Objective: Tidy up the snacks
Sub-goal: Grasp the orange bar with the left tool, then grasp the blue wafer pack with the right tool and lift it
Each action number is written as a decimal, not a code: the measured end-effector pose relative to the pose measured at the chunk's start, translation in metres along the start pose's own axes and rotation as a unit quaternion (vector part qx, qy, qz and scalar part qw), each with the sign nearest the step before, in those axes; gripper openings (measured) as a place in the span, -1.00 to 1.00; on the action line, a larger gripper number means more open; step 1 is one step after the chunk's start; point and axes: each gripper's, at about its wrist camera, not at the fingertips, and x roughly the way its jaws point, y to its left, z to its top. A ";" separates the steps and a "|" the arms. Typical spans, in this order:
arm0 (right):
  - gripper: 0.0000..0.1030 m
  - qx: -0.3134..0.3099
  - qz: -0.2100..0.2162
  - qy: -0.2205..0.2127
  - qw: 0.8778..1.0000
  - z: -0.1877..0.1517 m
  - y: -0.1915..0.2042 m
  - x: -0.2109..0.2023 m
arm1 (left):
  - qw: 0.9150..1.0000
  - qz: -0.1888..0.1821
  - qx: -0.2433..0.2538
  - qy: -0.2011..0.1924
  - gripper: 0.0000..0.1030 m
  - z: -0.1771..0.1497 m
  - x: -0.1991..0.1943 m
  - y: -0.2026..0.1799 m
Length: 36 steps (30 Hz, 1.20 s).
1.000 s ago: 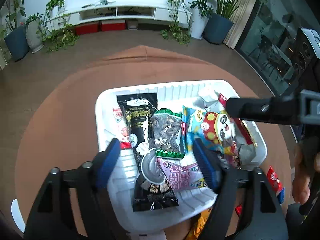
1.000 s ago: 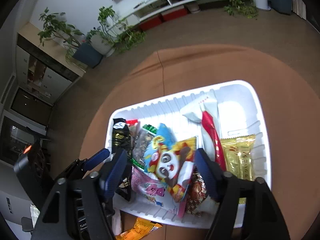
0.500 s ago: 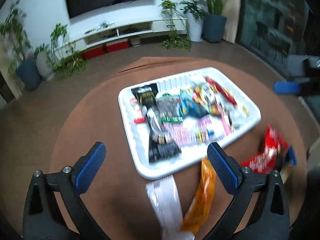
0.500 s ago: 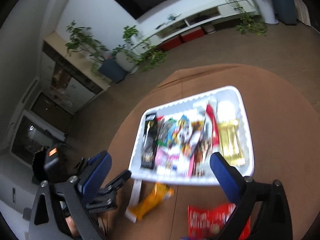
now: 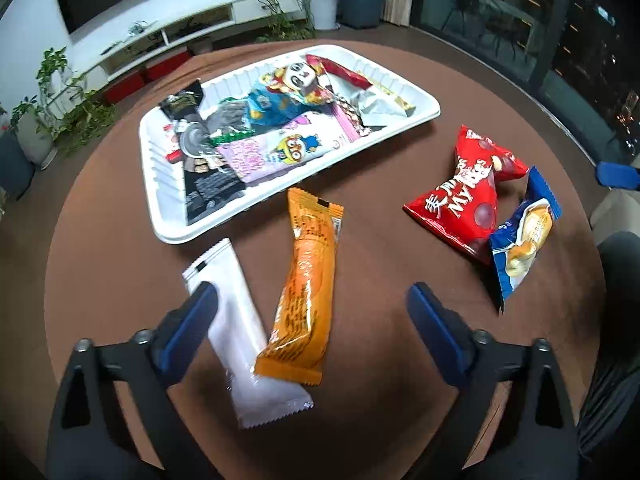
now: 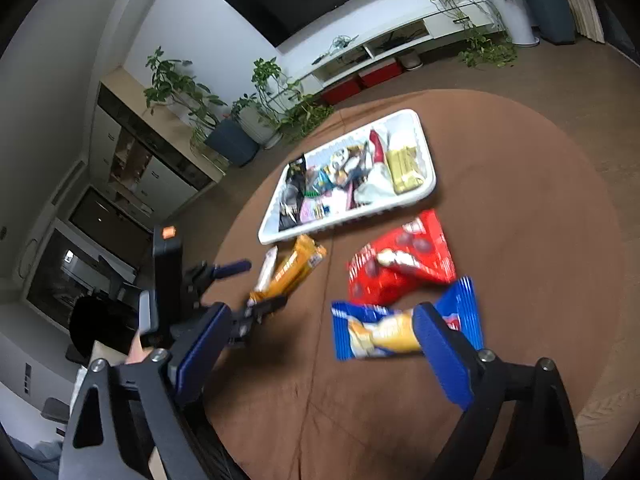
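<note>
A white tray (image 5: 160, 216) holds several snack packets on the round brown table; it also shows in the right wrist view (image 6: 430, 186). Near it lie a white packet (image 5: 240, 332), an orange packet (image 5: 308, 284), a red bag (image 5: 464, 196) and a blue packet (image 5: 520, 240). My left gripper (image 5: 312, 312) is open and empty, above the white and orange packets. My right gripper (image 6: 320, 336) is open and empty, above the blue packet (image 6: 384, 332), with the red bag (image 6: 400, 264) beyond. The left gripper (image 6: 252, 284) also shows in the right wrist view beside the orange packet (image 6: 292, 268).
The brown table (image 5: 380, 360) has its rim close at the right (image 5: 592, 216). Beyond it are potted plants (image 6: 232, 136), a white TV console (image 5: 168, 36) and dark windows (image 5: 520, 12).
Both grippers have pulled back and up from over the tray towards the near table edge. The loose packets on the table have come into view. Both stay open.
</note>
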 end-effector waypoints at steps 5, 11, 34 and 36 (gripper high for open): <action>0.68 -0.012 -0.012 0.002 1.000 -0.008 0.003 0.000 | 0.999 0.022 0.002 0.033 0.49 0.004 0.017 0.006; 0.68 -0.019 -0.016 0.009 1.000 -0.010 0.002 0.004 | 0.998 0.035 0.012 0.054 0.31 0.006 0.029 0.010; 0.68 -0.055 -0.040 0.010 0.998 -0.016 0.018 -0.004 | 0.997 0.009 0.028 0.072 -0.59 0.020 0.032 -0.013; 0.68 -0.061 -0.043 0.012 0.997 -0.016 0.017 -0.005 | 0.997 0.002 0.024 0.070 -0.60 0.017 0.030 -0.012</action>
